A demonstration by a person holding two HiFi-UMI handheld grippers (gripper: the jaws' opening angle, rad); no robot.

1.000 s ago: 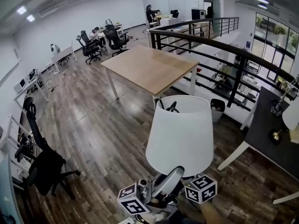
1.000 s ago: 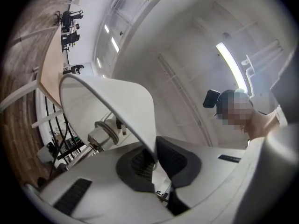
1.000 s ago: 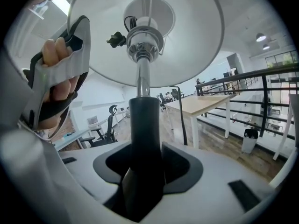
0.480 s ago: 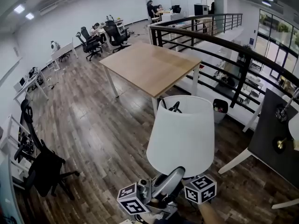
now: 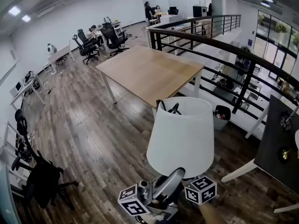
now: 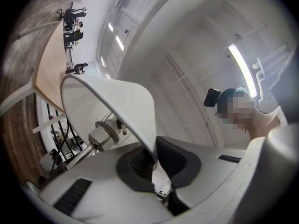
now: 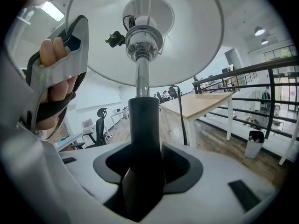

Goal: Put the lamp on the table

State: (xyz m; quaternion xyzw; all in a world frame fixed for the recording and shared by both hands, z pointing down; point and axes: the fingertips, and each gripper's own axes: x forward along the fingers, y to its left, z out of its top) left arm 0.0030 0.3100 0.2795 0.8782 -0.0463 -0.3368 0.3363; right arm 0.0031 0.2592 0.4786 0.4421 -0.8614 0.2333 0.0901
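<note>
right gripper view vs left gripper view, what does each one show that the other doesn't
Right gripper view only: its jaws shut on the lamp's black pole, and a hand. Left gripper view only: its jaws pinching the shade's rim, and the black camera on the person's head. Both: the white shade and the wooden table.

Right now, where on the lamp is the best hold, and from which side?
The dark stem below the shade, approached from the side: it is a narrow upright post the right gripper closes around. The thin flared shade rim probably suits only steadying, as the left gripper does.
</note>
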